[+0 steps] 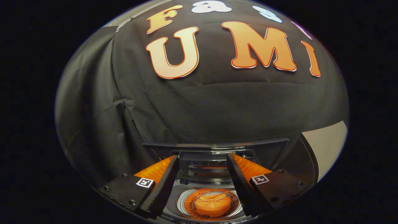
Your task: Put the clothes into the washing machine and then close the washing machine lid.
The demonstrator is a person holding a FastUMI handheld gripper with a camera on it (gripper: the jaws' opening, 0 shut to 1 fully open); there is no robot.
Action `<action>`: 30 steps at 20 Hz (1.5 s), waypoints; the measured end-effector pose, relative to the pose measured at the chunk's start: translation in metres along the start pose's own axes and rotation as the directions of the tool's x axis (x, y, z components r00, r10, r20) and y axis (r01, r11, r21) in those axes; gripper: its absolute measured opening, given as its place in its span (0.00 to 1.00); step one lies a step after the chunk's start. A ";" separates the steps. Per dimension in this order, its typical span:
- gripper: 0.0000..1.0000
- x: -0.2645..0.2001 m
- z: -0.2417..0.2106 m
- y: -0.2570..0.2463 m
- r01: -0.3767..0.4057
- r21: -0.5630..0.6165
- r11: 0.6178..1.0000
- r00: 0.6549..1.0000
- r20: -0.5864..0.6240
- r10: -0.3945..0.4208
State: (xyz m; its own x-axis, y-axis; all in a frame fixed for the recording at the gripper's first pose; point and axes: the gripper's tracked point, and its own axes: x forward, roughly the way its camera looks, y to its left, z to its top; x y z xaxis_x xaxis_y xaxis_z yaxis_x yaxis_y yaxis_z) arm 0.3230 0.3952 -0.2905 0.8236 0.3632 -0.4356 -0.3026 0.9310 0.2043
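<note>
Held level and pointing at the black cloth wall [199, 105], the gripper [203, 160] hovers above the washing machine [214, 146], its two fingers spread apart with nothing between them. Below and between the fingers, the machine's round tub [186, 203] stands open, and an orange piece of clothing [213, 205] lies bunched at its bottom, well apart from the fingertips; the raised lid [267, 149] stands just beyond them.
</note>
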 end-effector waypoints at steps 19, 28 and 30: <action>1.00 0.057 0.016 -0.018 0.073 -0.050 0.996 0.997 -0.002 -0.073; 1.00 0.015 -0.005 -0.011 0.064 -0.067 0.996 0.996 0.062 -0.060; 1.00 0.010 -0.008 -0.009 0.067 -0.068 0.995 0.996 0.070 -0.062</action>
State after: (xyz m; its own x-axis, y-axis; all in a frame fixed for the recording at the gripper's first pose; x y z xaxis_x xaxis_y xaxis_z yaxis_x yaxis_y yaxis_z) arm 0.3298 0.3907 -0.3034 0.8724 0.3013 -0.3850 -0.2787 0.9535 0.1148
